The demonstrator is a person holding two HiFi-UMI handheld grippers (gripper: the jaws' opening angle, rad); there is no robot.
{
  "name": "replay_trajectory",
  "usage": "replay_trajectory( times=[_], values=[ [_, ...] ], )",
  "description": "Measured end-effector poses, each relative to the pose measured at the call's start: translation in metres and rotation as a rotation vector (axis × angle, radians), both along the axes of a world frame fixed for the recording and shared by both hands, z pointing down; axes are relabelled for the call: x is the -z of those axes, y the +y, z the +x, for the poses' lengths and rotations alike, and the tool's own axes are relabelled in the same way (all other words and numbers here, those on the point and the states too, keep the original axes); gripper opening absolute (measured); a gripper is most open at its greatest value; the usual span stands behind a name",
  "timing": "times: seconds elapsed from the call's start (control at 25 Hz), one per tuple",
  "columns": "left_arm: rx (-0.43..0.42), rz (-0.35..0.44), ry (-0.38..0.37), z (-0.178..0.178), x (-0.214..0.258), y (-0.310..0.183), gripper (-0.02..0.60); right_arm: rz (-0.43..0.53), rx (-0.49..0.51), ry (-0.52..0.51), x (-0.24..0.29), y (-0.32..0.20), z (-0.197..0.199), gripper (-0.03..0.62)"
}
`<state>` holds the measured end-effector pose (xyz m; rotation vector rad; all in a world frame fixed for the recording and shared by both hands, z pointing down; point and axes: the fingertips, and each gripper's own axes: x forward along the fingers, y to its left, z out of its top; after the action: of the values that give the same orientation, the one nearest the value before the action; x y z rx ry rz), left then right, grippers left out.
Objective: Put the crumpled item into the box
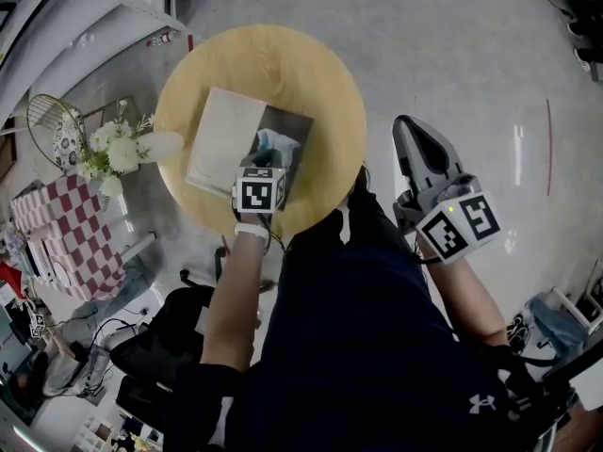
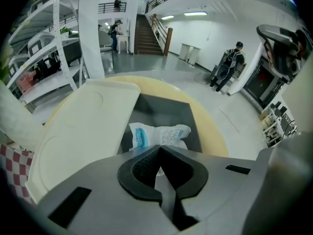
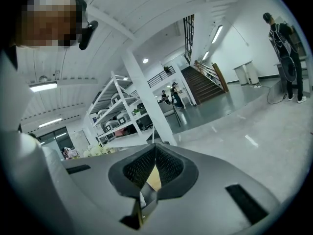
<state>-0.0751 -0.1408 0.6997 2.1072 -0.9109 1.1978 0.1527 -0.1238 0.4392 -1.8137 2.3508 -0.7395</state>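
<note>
Left gripper (image 2: pixel 159 148), jaws closed and apparently pinching the near edge of the crumpled item (image 2: pixel 159 135), holds it low inside the open box (image 2: pixel 164 107) on the round table (image 1: pixel 325 73), placed for release; right gripper (image 3: pixel 154 146), clenched on nothing, hangs clear of the table

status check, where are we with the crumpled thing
Left gripper shut, tips at near edge of the crumpled wrapper. Wrapper lies inside the open box. Right gripper shut, empty, off to the side of the table. Nothing in the way.
</note>
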Motion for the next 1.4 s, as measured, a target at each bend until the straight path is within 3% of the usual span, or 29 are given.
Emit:
replay_trajectory(
  times=[0.32, 0.44, 0.52, 0.72, 1.4],
  values=[
    [0.044, 0.003, -0.024, -0.005, -0.007, -0.007, 0.018, -0.006, -0.003, 0.004, -0.001, 0.001, 0.001, 0.002],
    [0.043, 0.011, -0.003, -0.003, -0.002, -0.007, 0.029, -0.001, 0.01, 0.004, 0.003, -0.001, -0.003, 0.002],
    [0.047, 0.016, 0.013, -0.003, 0.003, -0.007, 0.084, 0.003, 0.022, 0.004, 0.004, -0.003, -0.007, 0.002],
    [0.061, 0.055, 0.072, 0.001, 0.029, -0.008, 0.097, 0.009, 0.056, 0.005, 0.006, -0.006, -0.017, 0.002],
    [0.185, 0.426, 0.333, -0.018, 0.215, -0.015, 0.097, 0.101, 0.184, 0.024, 0.038, -0.016, -0.051, 0.002]
  ],
)
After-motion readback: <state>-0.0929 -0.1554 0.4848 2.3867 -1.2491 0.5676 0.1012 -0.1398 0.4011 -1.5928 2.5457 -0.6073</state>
